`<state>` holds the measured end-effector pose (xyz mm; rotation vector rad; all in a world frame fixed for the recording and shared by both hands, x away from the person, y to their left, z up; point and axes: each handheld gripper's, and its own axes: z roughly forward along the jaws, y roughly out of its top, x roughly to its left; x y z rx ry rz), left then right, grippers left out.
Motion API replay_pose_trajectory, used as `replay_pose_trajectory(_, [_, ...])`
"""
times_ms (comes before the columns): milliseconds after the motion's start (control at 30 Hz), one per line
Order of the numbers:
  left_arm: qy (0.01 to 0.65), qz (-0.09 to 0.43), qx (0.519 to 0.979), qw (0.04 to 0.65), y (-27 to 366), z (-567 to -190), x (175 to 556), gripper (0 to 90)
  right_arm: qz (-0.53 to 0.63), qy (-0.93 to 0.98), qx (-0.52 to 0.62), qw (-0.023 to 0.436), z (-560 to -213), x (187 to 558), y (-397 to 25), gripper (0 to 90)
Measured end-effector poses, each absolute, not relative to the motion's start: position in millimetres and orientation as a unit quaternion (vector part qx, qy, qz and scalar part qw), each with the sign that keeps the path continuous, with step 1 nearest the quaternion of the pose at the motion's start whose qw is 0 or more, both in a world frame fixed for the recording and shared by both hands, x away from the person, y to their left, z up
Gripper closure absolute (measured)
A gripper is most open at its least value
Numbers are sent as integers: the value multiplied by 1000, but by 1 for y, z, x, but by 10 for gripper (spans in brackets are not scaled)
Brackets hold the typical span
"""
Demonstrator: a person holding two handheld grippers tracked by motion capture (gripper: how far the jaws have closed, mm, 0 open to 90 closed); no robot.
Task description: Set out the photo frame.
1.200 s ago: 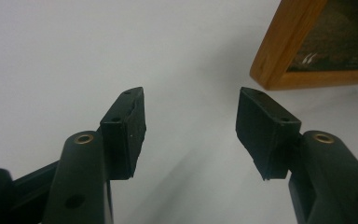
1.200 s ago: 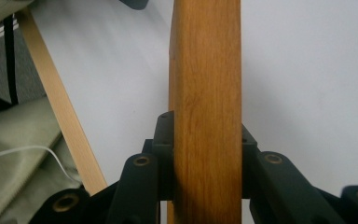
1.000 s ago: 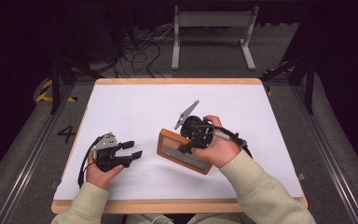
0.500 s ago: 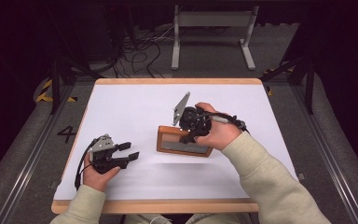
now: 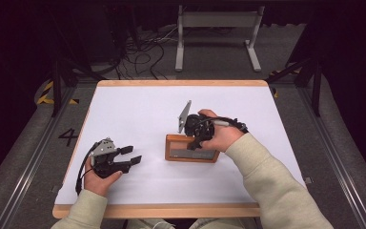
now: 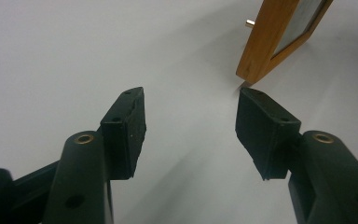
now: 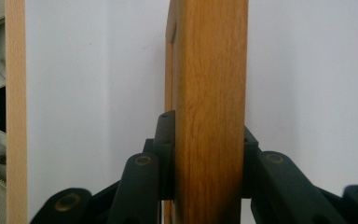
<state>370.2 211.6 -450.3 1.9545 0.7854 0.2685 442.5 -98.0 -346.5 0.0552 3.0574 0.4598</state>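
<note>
Near the table's [image 5: 124,95] front left corner the left gripper [image 5: 129,160] rests low over the white surface, jaws spread and empty, aimed at the wooden frame [image 5: 190,153] as if ready to help. The frame sits around the table's middle, nearer the front edge. The right gripper [image 5: 196,139] is clamped across its upper rail, seemingly to tip or stand it up.

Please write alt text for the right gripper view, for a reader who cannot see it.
The right gripper clamps the edge of a wooden frame between its two black jaws, above a white table.
</note>
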Motion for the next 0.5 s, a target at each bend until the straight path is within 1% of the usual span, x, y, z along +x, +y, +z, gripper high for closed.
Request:
replay_pose_trajectory(200, [320,109,806,487,211,-450,371,432,153,988,16,14,-352,443,-97,714])
replay_pose_trajectory(400, [321,107,805,488,210,-450,371,432,164,986,20,14,-354,447,-99,707])
replay_pose_trajectory(500, [321,107,805,488,210,-450,371,432,172,984,39,25,-353,449,-101,646])
